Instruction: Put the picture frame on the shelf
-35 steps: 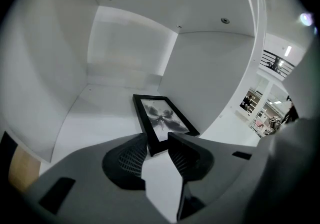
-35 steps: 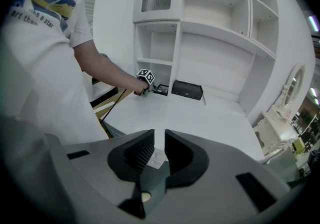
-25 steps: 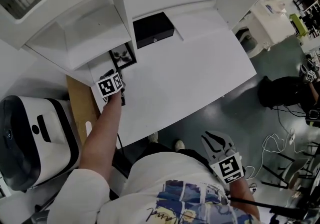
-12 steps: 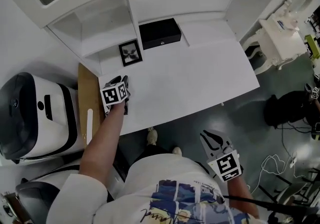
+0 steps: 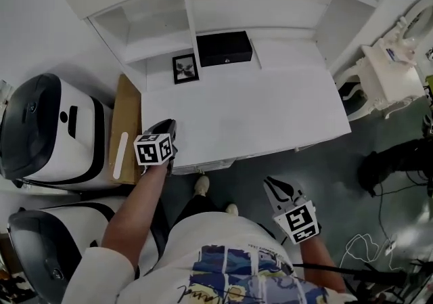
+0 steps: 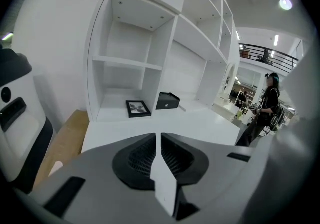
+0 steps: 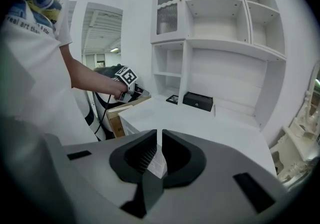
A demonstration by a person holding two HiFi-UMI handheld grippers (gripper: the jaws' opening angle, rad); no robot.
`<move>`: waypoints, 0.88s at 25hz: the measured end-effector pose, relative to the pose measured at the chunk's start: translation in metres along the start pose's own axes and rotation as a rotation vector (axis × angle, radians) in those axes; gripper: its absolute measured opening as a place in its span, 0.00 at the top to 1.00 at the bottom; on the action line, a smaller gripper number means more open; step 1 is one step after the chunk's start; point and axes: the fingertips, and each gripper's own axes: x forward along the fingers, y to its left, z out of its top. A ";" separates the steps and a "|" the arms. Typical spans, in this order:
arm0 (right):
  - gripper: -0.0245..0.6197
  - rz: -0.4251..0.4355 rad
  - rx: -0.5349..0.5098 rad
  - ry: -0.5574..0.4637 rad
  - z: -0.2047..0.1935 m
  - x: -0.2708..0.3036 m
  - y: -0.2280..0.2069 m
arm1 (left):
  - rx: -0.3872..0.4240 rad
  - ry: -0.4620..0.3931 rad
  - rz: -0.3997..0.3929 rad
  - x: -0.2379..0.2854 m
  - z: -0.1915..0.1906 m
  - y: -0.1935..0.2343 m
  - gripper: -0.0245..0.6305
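Head view: picture frame [image 5: 185, 68] lies face up on the floor of the shelf's [image 5: 152, 59] lowest left bay, just beside the black box [image 5: 224, 49]; your left gripper [image 5: 168, 128] hangs over the desk's [image 5: 257, 106] near edge, well apart from the frame, and your right gripper [image 5: 279, 187] sits off the desk by your body. Left gripper view: your jaws have just been closing and stand almost pressed together with nothing between them, the frame ahead in its bay. Right gripper view: jaws drawn together on nothing, the desk and shelf ahead, the frame small beside the box.
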 end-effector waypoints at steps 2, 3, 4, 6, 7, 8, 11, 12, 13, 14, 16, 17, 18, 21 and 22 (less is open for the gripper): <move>0.89 0.021 -0.011 -0.006 -0.004 -0.002 0.001 | 0.001 -0.010 -0.006 -0.015 -0.006 -0.014 0.91; 0.89 0.031 -0.015 -0.007 -0.006 -0.003 0.003 | 0.000 -0.014 -0.012 -0.022 -0.009 -0.022 0.91; 0.89 0.041 -0.019 -0.007 -0.008 -0.005 0.004 | -0.001 -0.019 -0.020 -0.029 -0.012 -0.029 0.91; 0.89 0.058 -0.025 -0.009 -0.013 -0.006 0.007 | 0.005 -0.026 -0.040 -0.043 -0.018 -0.046 0.92; 0.89 0.064 -0.027 -0.011 -0.016 -0.007 0.009 | 0.013 -0.029 -0.051 -0.049 -0.021 -0.054 0.93; 0.89 0.069 -0.030 -0.013 -0.018 -0.008 0.011 | 0.024 -0.031 -0.064 -0.056 -0.025 -0.063 0.93; 0.89 0.075 -0.032 -0.022 -0.024 -0.012 0.013 | 0.057 -0.037 -0.106 -0.074 -0.033 -0.090 0.93; 0.89 0.075 -0.031 -0.026 -0.025 -0.013 0.014 | 0.066 -0.037 -0.119 -0.080 -0.036 -0.098 0.93; 0.89 0.075 -0.030 -0.030 -0.025 -0.015 0.015 | 0.073 -0.036 -0.130 -0.086 -0.039 -0.105 0.93; 0.90 0.077 -0.029 -0.034 -0.025 -0.016 0.016 | 0.081 -0.035 -0.141 -0.091 -0.041 -0.112 0.93; 0.90 0.084 -0.032 -0.042 -0.026 -0.019 0.020 | 0.097 -0.036 -0.161 -0.101 -0.046 -0.125 0.93; 0.90 0.088 -0.035 -0.044 -0.027 -0.020 0.021 | 0.105 -0.038 -0.176 -0.106 -0.049 -0.133 0.93; 0.90 0.091 -0.039 -0.044 -0.028 -0.022 0.023 | 0.118 -0.041 -0.194 -0.111 -0.052 -0.140 0.93; 0.90 0.100 -0.043 -0.043 -0.033 -0.026 0.030 | 0.177 -0.039 -0.259 -0.124 -0.066 -0.164 0.93; 0.90 0.104 -0.044 -0.043 -0.034 -0.027 0.033 | 0.196 -0.032 -0.278 -0.127 -0.072 -0.170 0.93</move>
